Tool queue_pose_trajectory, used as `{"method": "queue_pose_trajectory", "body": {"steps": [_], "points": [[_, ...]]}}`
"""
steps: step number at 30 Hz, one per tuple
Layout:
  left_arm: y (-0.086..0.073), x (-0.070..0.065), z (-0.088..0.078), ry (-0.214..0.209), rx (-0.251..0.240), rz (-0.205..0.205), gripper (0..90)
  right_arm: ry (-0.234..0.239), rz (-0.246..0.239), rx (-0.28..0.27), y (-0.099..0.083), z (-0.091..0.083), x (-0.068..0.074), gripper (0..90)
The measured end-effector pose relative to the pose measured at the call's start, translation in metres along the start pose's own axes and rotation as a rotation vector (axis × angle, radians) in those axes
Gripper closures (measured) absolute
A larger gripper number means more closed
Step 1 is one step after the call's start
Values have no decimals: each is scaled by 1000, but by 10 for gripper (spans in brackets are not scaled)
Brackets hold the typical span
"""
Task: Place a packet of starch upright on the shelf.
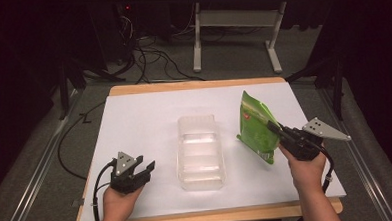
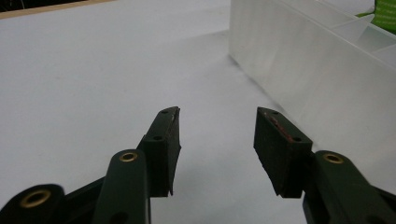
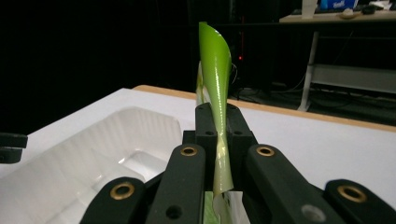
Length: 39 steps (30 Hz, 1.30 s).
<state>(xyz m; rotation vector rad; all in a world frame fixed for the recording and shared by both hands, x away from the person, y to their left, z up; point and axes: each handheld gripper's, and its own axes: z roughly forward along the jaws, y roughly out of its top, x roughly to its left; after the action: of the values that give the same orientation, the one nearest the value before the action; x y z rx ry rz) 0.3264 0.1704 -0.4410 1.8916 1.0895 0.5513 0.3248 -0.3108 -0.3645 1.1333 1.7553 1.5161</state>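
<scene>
Step in hand: green pouch point(image 1: 257, 129) lifted clear of the tabletop point(image 1: 144, 118), just right of the clear tray point(image 1: 200, 153).
Right gripper point(image 1: 274, 128): fingers clamped on pouch edge.
Left gripper point(image 1: 145, 164): fingers apart, empty, left of tray.
Next move: likely carry pouch over tray, lower, release.

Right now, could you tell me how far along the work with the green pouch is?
Done: the right gripper has clamped the green pouch by its edge and holds it above the table. In hand: carrying it, probably toward the clear plastic tray. Left: the tray looks empty, so placing remains; the left gripper rests open beside it.
</scene>
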Motion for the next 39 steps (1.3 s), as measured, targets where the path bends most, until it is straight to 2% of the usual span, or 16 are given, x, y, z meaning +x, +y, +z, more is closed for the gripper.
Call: {"method": "queue_pose_trajectory", "body": {"steps": [3, 7, 12, 15, 16, 18, 19, 20, 21, 26, 30, 34, 36, 39], "points": [[0, 0, 0, -6, 0, -2, 514, -19, -13, 10, -4, 2, 0, 881], [0, -1, 0, -6, -1, -1, 514, -44, 5, 39, -15, 4, -2, 871], [0, -1, 0, -2, 0, 11, 514, -44, 12, 35, -18, -1, -5, 850], [0, -2, 0, -2, 0, 13, 513, -37, 16, 32, -20, -2, -5, 815], [0, -2, 0, -3, 1, 15, 513, -32, 22, 35, -21, -2, -4, 766], [0, -2, 0, -3, 1, 16, 513, -30, 28, 40, -22, -1, -4, 738], [0, -2, 0, -8, 0, 13, 513, -33, 35, 76, -25, 3, -3, 666], [0, -2, 0, -8, 0, 13, 513, -33, 35, 76, -25, 3, -3, 666], [0, -2, 0, -8, 3, 14, 513, -23, 41, 133, -32, 12, -2, 631], [0, -3, -1, -8, 1, 23, 513, -13, 51, 185, -41, 23, -3, 590], [0, -3, 0, -7, 4, 23, 513, -10, 48, 207, -44, 25, -3, 597], [0, -4, 0, -8, 5, 27, 512, -10, 64, 225, -49, 27, -8, 625], [0, -4, 0, -8, 5, 28, 511, -11, 79, 216, -50, 27, -13, 696], [0, -4, 0, -7, 9, 26, 511, -12, 97, 209, -50, 26, -17, 730]]}}
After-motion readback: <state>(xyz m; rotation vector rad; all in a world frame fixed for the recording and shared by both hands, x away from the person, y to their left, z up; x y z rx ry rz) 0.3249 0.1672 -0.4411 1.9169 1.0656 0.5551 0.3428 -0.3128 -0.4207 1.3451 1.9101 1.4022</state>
